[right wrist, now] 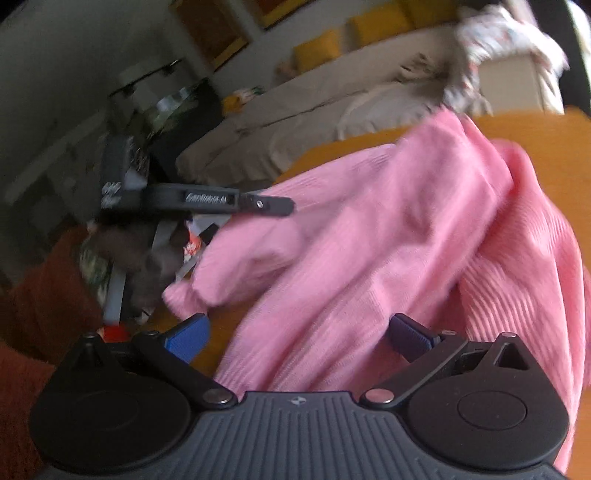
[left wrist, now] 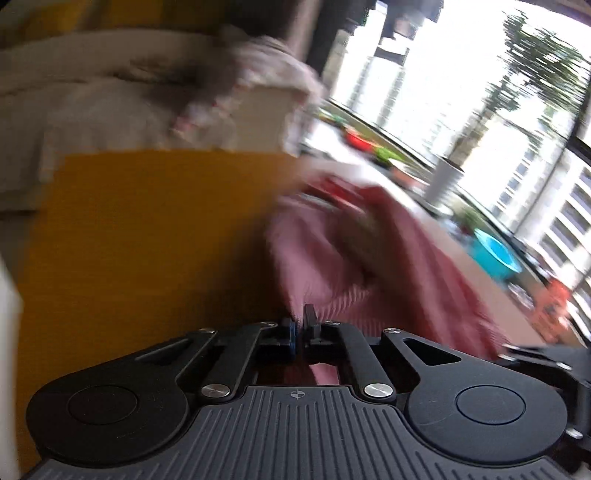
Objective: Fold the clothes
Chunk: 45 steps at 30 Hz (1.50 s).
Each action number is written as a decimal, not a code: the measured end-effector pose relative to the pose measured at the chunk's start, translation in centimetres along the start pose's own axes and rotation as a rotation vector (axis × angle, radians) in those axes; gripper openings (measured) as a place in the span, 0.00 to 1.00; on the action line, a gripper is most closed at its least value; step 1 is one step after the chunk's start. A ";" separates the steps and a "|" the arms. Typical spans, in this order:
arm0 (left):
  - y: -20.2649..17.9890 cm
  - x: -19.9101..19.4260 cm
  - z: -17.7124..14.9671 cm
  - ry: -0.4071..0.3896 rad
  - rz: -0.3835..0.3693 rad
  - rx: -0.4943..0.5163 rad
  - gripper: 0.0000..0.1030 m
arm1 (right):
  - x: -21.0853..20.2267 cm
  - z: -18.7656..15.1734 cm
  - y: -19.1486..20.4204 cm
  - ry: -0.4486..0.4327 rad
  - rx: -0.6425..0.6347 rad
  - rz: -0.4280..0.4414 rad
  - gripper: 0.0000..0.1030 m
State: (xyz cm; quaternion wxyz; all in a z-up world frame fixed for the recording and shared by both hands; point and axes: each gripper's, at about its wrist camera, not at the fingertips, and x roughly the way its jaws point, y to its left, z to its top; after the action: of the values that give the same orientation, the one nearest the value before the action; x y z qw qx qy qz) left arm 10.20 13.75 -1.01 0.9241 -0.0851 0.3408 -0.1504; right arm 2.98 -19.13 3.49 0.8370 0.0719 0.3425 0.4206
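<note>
A pink ribbed knit garment (right wrist: 388, 236) lies bunched on a mustard-yellow surface (left wrist: 147, 229). My left gripper (left wrist: 301, 325) is shut on an edge of the pink garment (left wrist: 332, 258), which hangs up and to the right of it. My right gripper (right wrist: 299, 332) is open, with its blue pads (right wrist: 188, 336) on either side of the garment's lower part, a sleeve cuff (right wrist: 184, 295) just left of it. The left gripper also shows in the right wrist view (right wrist: 273, 205) as a dark arm reaching onto the garment from the left.
A beige sofa (right wrist: 314, 103) with a floral cloth (right wrist: 495, 33) sits behind the yellow surface. A cluttered dark stand (right wrist: 147, 147) and a rust-brown rug (right wrist: 37, 314) are at left. Large windows (left wrist: 480, 92), a turquoise tub (left wrist: 495, 254) and plants are at right.
</note>
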 end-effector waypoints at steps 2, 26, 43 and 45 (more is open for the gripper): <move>2.2 -1.4 0.6 -0.031 0.053 -0.036 0.04 | -0.4 1.5 1.4 -0.042 -0.074 -0.047 1.00; 4.0 2.5 -0.6 0.010 -0.251 -0.292 0.83 | 4.5 4.2 4.0 0.185 -0.331 -0.422 0.15; 4.8 2.9 0.5 0.024 -0.113 -0.209 0.77 | 3.2 14.6 -14.8 0.059 -0.234 -0.874 0.08; 5.1 3.3 1.1 0.033 -0.095 -0.203 0.77 | 3.4 13.8 -16.7 0.075 -0.204 -0.897 0.08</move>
State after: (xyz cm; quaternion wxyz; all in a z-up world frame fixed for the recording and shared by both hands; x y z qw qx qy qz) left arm 14.47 17.46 -3.50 0.8967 -0.1920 0.3652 -0.1603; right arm 24.12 -24.88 5.33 0.9261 -0.1815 0.3269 0.0509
